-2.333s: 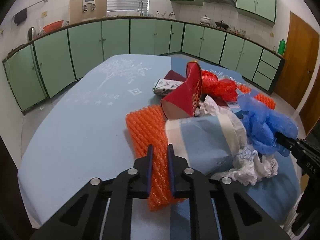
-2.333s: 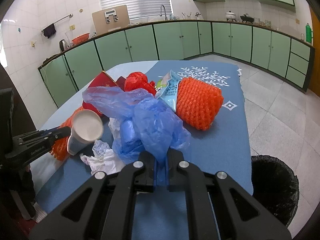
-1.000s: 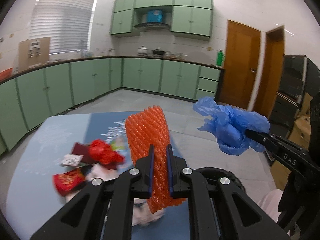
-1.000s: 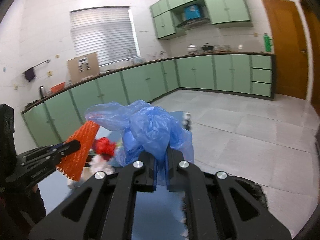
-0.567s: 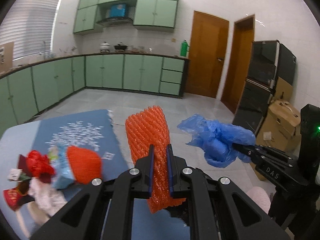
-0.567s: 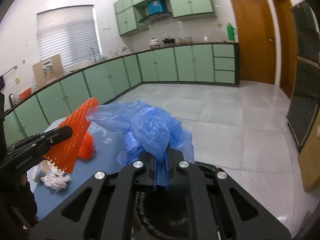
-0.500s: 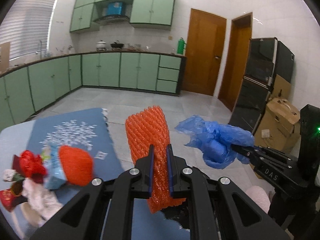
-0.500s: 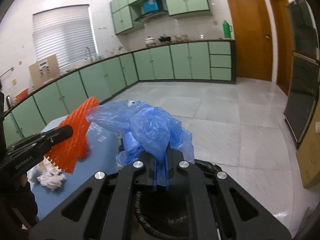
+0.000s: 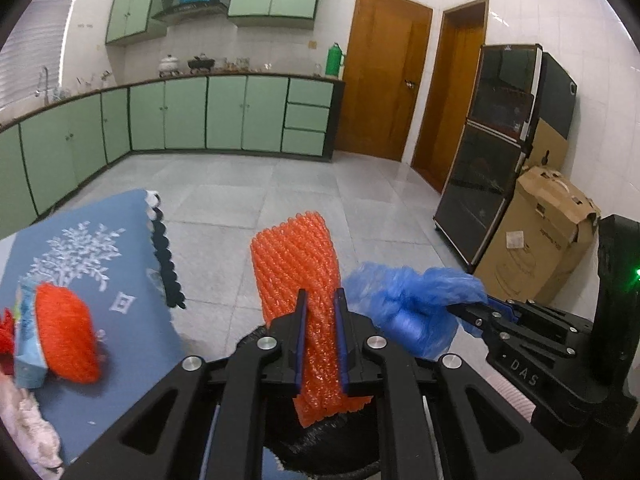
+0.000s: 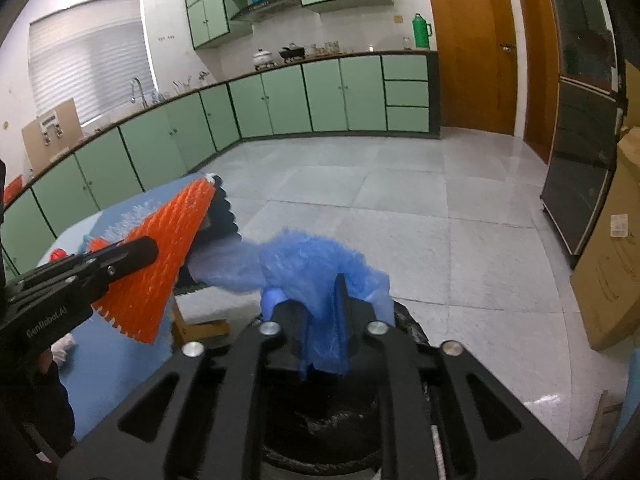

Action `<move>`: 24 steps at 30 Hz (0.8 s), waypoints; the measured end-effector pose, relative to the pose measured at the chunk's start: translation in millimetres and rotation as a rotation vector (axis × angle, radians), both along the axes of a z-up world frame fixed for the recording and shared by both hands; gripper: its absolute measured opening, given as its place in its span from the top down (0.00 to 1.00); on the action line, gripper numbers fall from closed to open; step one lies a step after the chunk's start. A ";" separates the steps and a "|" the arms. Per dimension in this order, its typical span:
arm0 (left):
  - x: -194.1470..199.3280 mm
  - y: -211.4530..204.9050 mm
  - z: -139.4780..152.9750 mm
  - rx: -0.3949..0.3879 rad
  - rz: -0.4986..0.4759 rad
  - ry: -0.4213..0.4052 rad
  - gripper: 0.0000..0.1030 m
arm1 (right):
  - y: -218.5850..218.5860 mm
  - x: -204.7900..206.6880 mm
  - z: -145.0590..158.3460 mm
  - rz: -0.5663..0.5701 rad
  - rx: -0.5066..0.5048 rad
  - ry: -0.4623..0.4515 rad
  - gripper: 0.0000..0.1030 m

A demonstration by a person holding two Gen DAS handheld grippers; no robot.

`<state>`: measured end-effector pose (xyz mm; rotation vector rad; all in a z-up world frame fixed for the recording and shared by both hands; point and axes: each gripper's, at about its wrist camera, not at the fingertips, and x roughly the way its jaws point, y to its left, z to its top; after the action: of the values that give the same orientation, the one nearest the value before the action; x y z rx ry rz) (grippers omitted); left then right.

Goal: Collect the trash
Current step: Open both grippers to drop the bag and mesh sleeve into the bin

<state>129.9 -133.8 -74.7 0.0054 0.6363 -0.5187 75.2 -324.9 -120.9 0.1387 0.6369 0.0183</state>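
My left gripper [image 9: 320, 300] pinches an orange foam net [image 9: 296, 256], which stands upright between the pads; the jaws are just starting to open. Below it is the black trash bin [image 9: 320, 452]. My right gripper [image 10: 323, 292] hangs over the same bin [image 10: 408, 320]. Its jaws are opening and stand visibly parted. The crumpled blue plastic bag [image 10: 312, 264] lies loose and blurred between them. The left wrist view shows that bag [image 9: 404, 304] at the right gripper's tips [image 9: 480, 306]. The right wrist view shows the net [image 10: 168, 248] in the left gripper [image 10: 150, 250].
The table with the blue cloth [image 9: 80, 248] is at the left. It bears another orange foam net [image 9: 66, 332], a snack packet and crumpled white paper [image 9: 24, 420]. A cardboard box [image 9: 540, 240] and a dark cabinet [image 9: 492, 160] stand at the right. Tiled floor lies ahead.
Both grippers swung away from the table and sank over the bin. The right jaws have parted and the blue bag sags lower. The orange net stays pinched.
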 end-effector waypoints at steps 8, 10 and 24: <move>10.1 6.0 -5.1 -0.020 -0.008 0.047 0.53 | -12.7 -4.7 -7.6 -0.057 0.004 0.001 0.41; 10.1 11.9 -1.8 -0.024 0.008 0.047 0.48 | -12.7 -5.7 -3.5 -0.073 -0.001 -0.016 0.29; -29.4 100.1 40.2 0.001 0.213 -0.068 0.29 | 33.0 -18.6 37.9 0.020 0.043 -0.148 0.10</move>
<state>100.5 -33.7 -34.5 -0.0436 0.5628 -0.3113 56.6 -291.9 -83.0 0.1714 0.4904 0.0609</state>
